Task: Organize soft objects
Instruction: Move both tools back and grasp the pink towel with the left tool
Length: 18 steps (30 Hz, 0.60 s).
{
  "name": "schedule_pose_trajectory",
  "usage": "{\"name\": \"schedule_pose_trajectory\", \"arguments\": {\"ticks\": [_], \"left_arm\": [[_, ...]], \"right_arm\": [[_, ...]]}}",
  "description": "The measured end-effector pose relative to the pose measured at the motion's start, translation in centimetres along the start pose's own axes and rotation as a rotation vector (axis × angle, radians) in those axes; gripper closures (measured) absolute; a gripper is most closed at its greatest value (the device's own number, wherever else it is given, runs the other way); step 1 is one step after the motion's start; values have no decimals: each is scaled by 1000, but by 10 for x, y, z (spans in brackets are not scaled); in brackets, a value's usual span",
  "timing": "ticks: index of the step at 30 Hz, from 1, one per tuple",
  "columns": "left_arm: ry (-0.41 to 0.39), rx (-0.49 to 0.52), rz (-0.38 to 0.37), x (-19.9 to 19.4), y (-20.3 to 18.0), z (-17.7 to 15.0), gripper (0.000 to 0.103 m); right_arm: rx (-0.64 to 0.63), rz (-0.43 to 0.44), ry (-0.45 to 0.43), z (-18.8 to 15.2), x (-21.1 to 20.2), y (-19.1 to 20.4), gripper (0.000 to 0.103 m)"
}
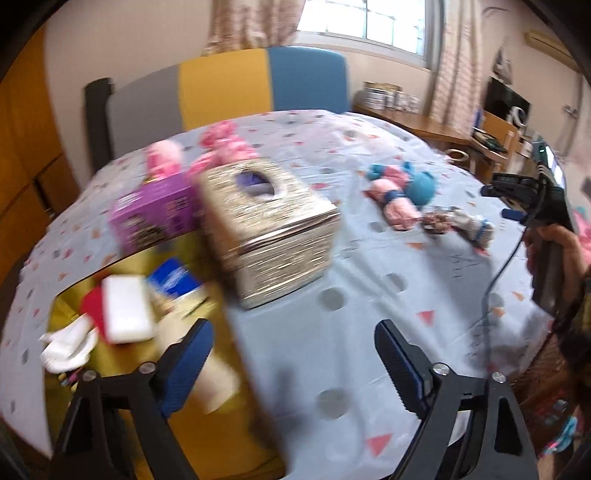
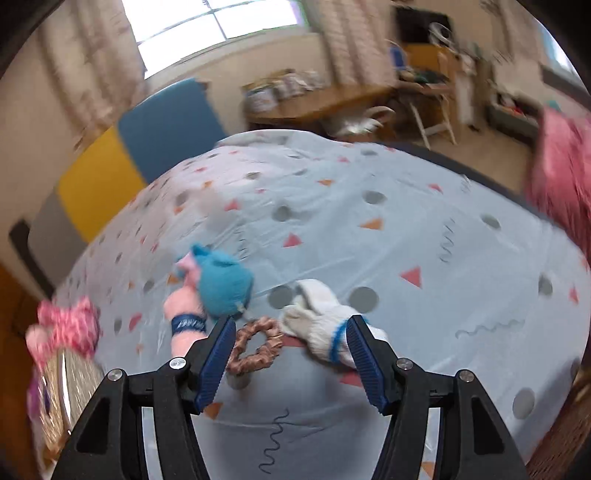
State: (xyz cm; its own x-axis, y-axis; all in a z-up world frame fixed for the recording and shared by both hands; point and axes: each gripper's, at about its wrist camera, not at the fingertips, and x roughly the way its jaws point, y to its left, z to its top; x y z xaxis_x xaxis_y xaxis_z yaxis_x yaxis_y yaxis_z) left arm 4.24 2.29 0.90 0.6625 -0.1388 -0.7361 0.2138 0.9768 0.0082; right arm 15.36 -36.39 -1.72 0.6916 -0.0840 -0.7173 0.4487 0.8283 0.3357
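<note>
My right hand-held gripper (image 2: 291,354) hangs spread and empty over the white glove (image 2: 321,321) and scrunchie (image 2: 255,345) at lower centre, lined up for picking; my left hand-held gripper (image 1: 293,354), spread, holds nothing beside the yellow tray (image 1: 74,373).

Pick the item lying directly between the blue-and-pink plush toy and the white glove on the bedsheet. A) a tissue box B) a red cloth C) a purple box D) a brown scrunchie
D: the brown scrunchie lies on the sheet with the blue-and-pink plush toy on one side and the white glove on the other.

Window-lit (image 1: 364,18); perhaps motion-blurred, fisheye-warped
</note>
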Motion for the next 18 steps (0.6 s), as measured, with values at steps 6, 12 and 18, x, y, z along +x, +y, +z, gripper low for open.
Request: {"name": "schedule_pose_trajectory", "arguments": {"ticks": [6,12,18], "left_arm": [[15,77,-100,29,-55,39,17],[63,95,-152,72,-96,76,25],[138,77,-186,134,-124,113,39]], "right_arm": [[78,49,14,2,-2,-16,40],[160,82,24,3,-2,-27,40],[190,122,44,3,0,-30,40]]}}
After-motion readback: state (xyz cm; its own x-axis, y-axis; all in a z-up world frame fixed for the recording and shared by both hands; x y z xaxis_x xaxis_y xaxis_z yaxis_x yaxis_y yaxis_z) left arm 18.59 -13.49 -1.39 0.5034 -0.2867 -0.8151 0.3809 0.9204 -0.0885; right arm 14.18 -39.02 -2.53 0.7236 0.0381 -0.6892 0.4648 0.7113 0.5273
